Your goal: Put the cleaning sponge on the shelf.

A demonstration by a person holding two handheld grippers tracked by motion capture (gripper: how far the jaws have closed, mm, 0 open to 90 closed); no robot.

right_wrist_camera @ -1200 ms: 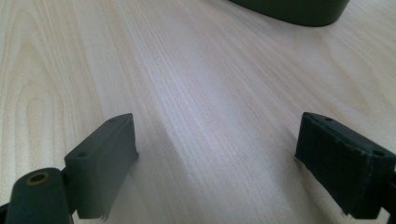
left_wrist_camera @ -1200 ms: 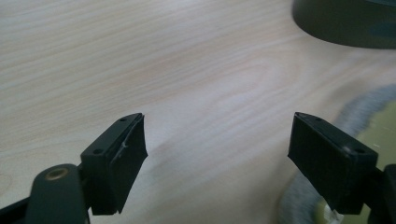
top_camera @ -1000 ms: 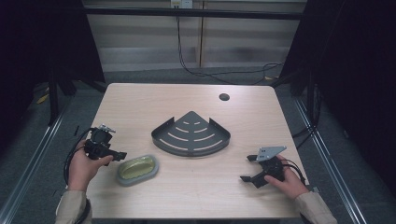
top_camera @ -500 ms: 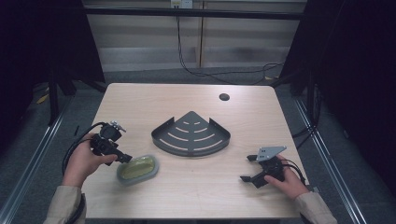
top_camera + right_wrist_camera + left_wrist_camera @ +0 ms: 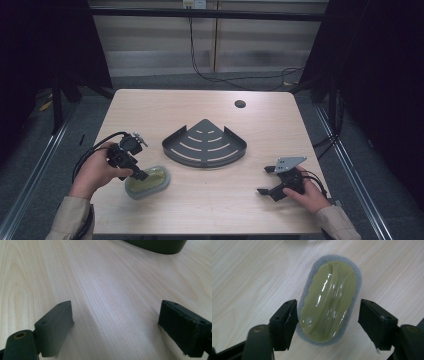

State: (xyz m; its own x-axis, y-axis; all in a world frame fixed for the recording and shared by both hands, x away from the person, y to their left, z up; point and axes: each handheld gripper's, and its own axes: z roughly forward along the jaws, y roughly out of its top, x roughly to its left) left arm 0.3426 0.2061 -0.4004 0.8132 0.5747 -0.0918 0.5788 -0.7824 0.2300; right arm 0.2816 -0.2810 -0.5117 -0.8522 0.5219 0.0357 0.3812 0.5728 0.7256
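Observation:
An oval sponge [image 5: 147, 181] with a glossy olive-green top and a grey foam rim lies on the wooden table, front left. In the left gripper view the sponge [image 5: 328, 300] sits between my open jaws, the left gripper [image 5: 328, 326] straddling its near end; the left jaw is close to the foam rim, the right jaw stands apart. From above, the left gripper [image 5: 136, 171] tilts down over the sponge's left end. My right gripper [image 5: 267, 181] rests open near the front right edge, nothing between its jaws [image 5: 115, 327].
A dark grey quarter-round corner shelf [image 5: 205, 145] with slots sits at the table's middle; its rim [image 5: 160, 246] shows at the top of the right gripper view. A small dark round hole [image 5: 240, 104] marks the far right of the tabletop.
The left hand has carried its gripper rightward and down from the table's left edge onto the sponge. The right gripper has stayed put.

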